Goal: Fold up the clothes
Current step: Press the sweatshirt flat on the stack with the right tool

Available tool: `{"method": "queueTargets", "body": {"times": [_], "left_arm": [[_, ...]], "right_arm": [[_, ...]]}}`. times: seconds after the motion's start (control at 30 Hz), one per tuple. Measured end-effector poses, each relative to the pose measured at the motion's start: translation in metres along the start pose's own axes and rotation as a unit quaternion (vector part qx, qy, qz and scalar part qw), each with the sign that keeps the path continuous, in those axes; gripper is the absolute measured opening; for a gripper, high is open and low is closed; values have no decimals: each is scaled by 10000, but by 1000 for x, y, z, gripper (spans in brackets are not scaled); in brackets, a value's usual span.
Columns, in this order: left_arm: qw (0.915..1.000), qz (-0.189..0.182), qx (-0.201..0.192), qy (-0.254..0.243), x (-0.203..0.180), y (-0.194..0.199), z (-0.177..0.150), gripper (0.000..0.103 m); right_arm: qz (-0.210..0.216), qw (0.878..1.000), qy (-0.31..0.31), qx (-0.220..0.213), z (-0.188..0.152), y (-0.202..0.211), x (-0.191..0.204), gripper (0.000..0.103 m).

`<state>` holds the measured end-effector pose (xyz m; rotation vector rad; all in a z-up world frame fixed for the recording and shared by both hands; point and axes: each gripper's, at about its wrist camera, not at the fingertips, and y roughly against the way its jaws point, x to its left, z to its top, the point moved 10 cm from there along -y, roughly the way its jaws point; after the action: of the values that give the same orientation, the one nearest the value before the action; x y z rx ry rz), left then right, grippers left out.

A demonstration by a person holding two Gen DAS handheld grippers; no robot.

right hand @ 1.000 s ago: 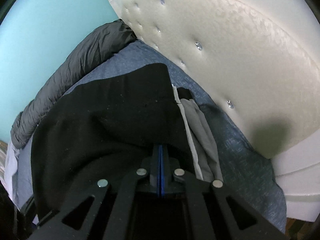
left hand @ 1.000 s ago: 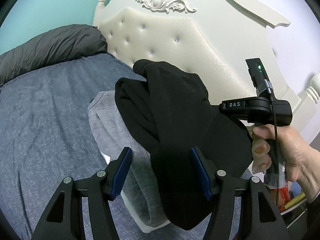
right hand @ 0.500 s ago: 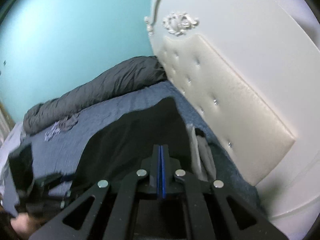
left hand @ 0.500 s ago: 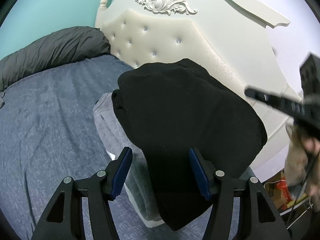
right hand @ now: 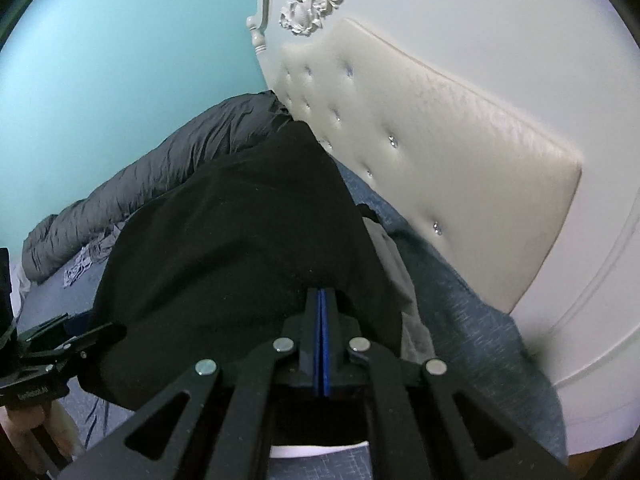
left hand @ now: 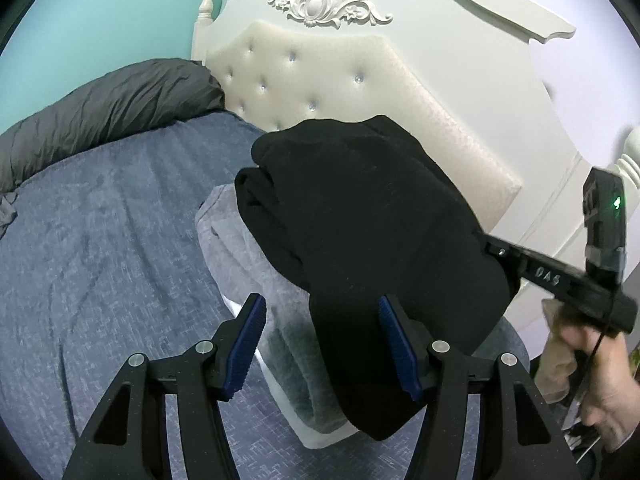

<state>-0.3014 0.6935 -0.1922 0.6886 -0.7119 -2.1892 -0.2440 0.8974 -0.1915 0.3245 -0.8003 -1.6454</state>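
Observation:
A folded black garment (left hand: 360, 220) lies on a grey garment (left hand: 248, 256), with a white one (left hand: 320, 436) beneath, on the blue bed near the headboard. My left gripper (left hand: 322, 344) is open, its blue pads (left hand: 248, 344) on either side of the black garment's near end and not touching it. At the right a hand (left hand: 600, 380) holds my right gripper (left hand: 486, 242), whose tip meets the garment's right edge. In the right wrist view the right gripper (right hand: 322, 294) is shut at the edge of the black garment (right hand: 240, 240), and the grey garment (right hand: 384, 248) shows beside it.
The cream tufted headboard (left hand: 340, 80) stands just behind the pile. A dark grey duvet (left hand: 100, 108) is rolled along the far side of the blue bedsheet (left hand: 100, 260). Small grey clothes (right hand: 86, 264) lie near the duvet. The left gripper (right hand: 40, 360) shows at the lower left.
The black garment was bunched and raised a second ago; it now lies flatter on the grey pile. The right gripper swung out to the right and came back lower. The left gripper stayed open.

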Motion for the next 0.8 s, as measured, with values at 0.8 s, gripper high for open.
{"method": "queueTargets", "body": {"times": [0.8], "left_arm": [[9999,59,58,-94,1,4,1,61]], "right_arm": [[460,9969,614,182,90,-2,79,2]]}}
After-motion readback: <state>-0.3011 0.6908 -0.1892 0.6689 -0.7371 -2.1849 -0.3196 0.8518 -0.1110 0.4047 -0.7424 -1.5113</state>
